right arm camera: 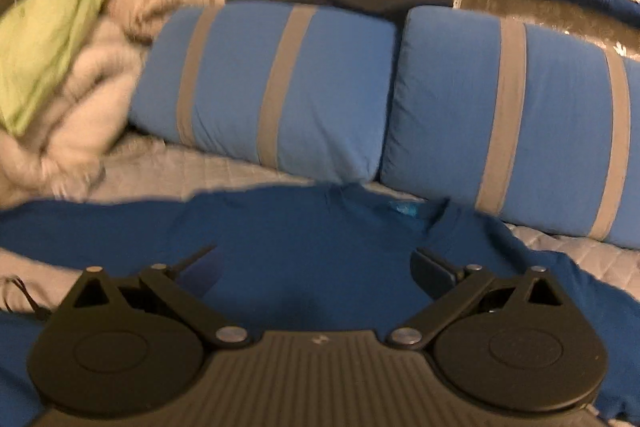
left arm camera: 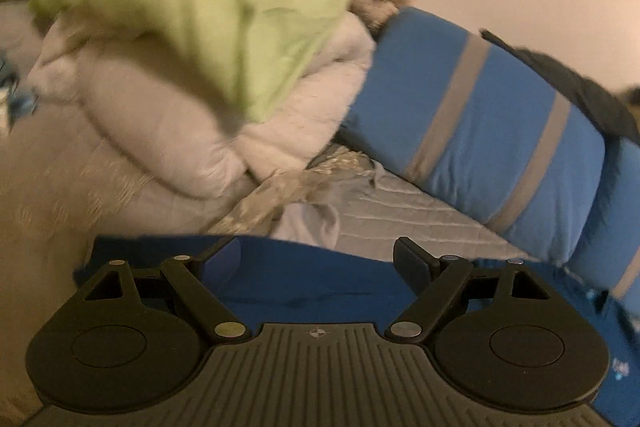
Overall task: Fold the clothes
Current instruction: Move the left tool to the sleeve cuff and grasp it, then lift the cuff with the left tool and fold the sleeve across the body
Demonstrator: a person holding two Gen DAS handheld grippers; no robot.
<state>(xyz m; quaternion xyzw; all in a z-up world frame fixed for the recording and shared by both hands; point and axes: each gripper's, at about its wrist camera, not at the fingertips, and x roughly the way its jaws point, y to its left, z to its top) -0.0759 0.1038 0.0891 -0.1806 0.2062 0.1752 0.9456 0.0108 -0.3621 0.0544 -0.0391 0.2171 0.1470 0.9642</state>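
Blue shirt (right arm camera: pixel 288 247) spread flat on the quilted bed (right arm camera: pixel 168 167), near edge hidden under both tools, a printed bit by the collar too blurry to read. Two striped pillows (right arm camera: pixel 280 87) behind it, dark cloth half hidden beyond. Smeared green and white pile of blankets (left arm camera: pixel 200 47) off left. Left gripper (left arm camera: pixel 320 263) wide, nothing between. Right gripper (right arm camera: pixel 316 267) wide too, empty over the shirt.

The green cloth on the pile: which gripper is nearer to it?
Left. The left gripper has the green cloth looming just ahead and above it. From the right gripper the green cloth sits off at the far left edge, further away.
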